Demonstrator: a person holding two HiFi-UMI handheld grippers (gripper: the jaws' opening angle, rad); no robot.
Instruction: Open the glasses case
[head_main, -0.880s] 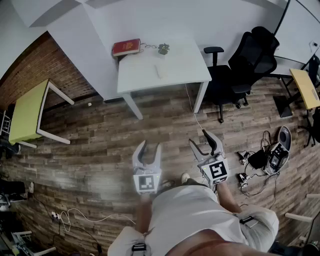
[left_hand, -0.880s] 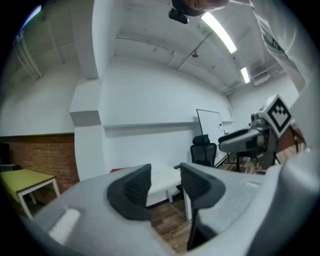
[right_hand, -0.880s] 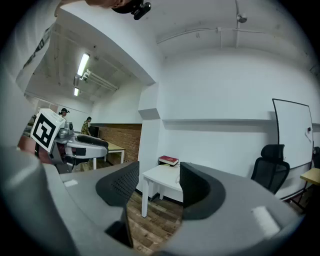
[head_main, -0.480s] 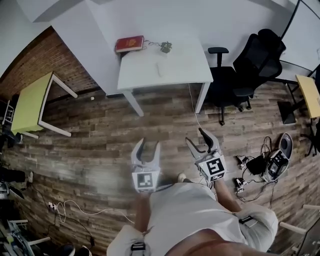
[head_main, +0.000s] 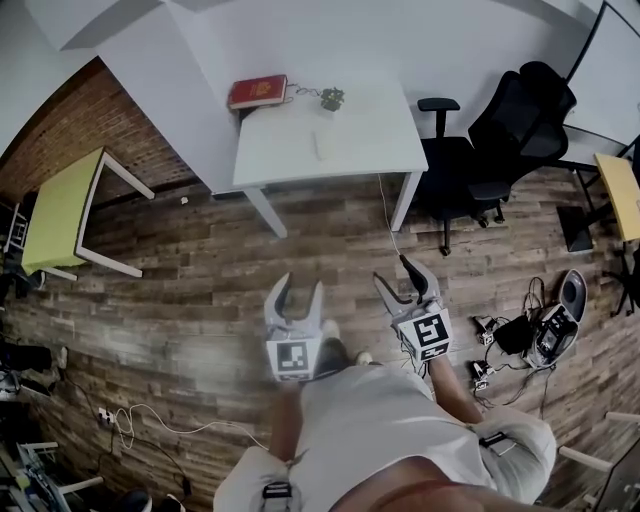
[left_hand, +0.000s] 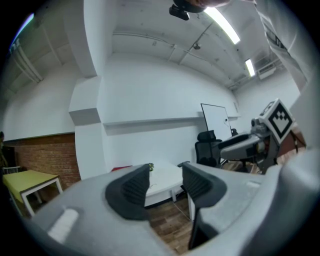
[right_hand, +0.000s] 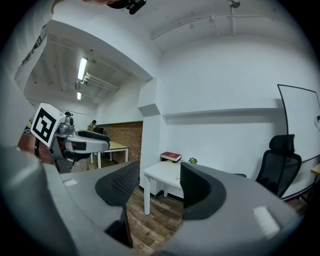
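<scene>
With the left claw (head_main: 300, 287) and right claw (head_main: 393, 272) gaping empty, the glasses case (head_main: 320, 143), seemingly the pale oblong on the counter (head_main: 365, 130) at 12 o'clock, should be light, stiff and slick: pin its base, lift the lid edge.

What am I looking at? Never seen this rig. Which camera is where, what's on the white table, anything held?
No robot: a person stands on a wood-plank floor holding a grey two-jaw gripper in each hand. The head view looks down from the person's head; the left gripper and right gripper show low in it. The other two views ride on the grippers, looking along their jaws. Both grippers are open, nothing between the jaws. Ahead, the white rectangular table carries a red book, a small green object and a pale flat item too small to identify.
</scene>
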